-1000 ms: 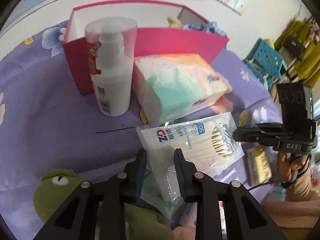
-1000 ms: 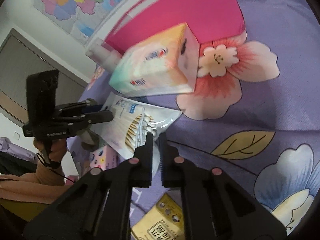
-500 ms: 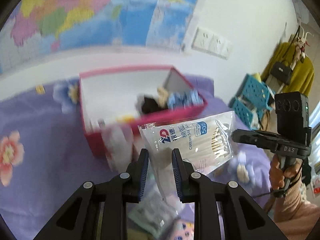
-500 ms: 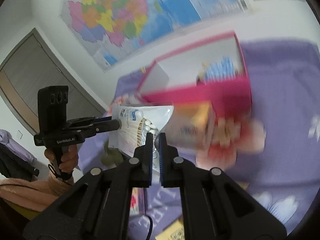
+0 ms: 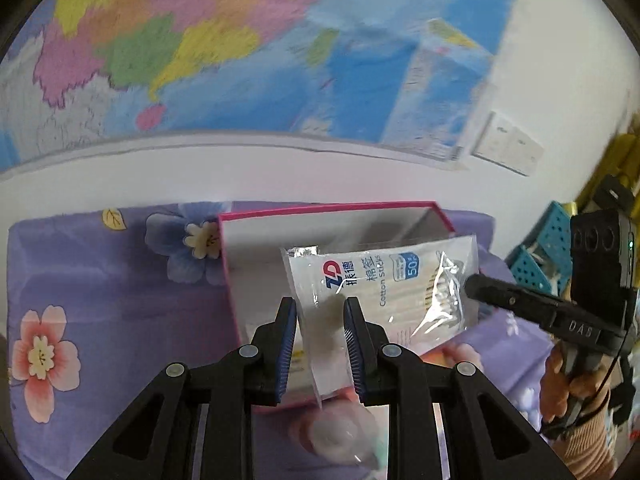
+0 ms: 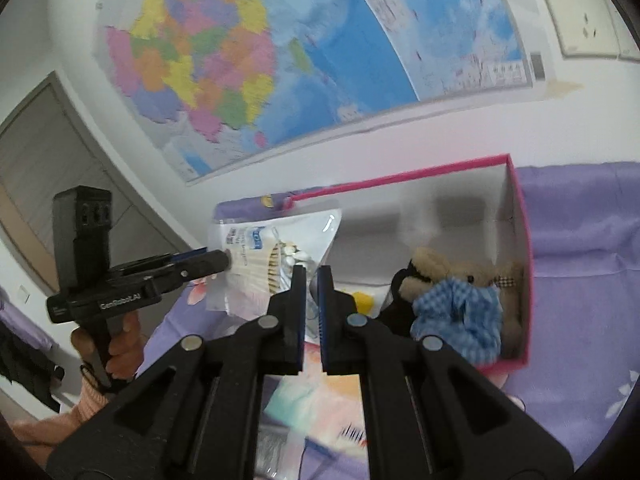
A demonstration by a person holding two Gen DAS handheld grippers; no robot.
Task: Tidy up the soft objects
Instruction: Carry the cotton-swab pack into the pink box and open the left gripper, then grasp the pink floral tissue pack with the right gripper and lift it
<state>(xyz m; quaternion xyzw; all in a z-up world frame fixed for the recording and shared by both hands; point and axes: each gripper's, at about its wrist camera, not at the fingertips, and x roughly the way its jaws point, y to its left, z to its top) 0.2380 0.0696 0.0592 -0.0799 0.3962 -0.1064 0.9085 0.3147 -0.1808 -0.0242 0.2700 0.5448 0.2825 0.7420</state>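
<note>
Both grippers have lifted the cotton swab pack off the purple floral cloth; 1 s ago it lay flat by the tissue pack, now it hangs in air in front of/over the pink box.

L gripper: jaws narrowed as far as they go, clamped on the pack's lower left edge, clear plastic pinched btw the blue pads. R gripper: jaws nearly together, gripping the pack's opp. edge; thin film btw pads in R wrist view. In L wrist view the R gripper's tip meets the pack at its right side, at the swab-head end. Person's hand on the L gripper handle, peach sleeve below.

Pack stretched btw the two grippers, tilted, printed face toward L cam, swabs visible through the clear window.

Box open-topped, white inside. In it, R wrist view: tan plush bear w/ blue checked cloth, sth black beside it, small yellow item; id unclear.

Below grippers, blurred: pastel tissue pack, bottle top. Wall map behind, wall sockets to the right.
</note>
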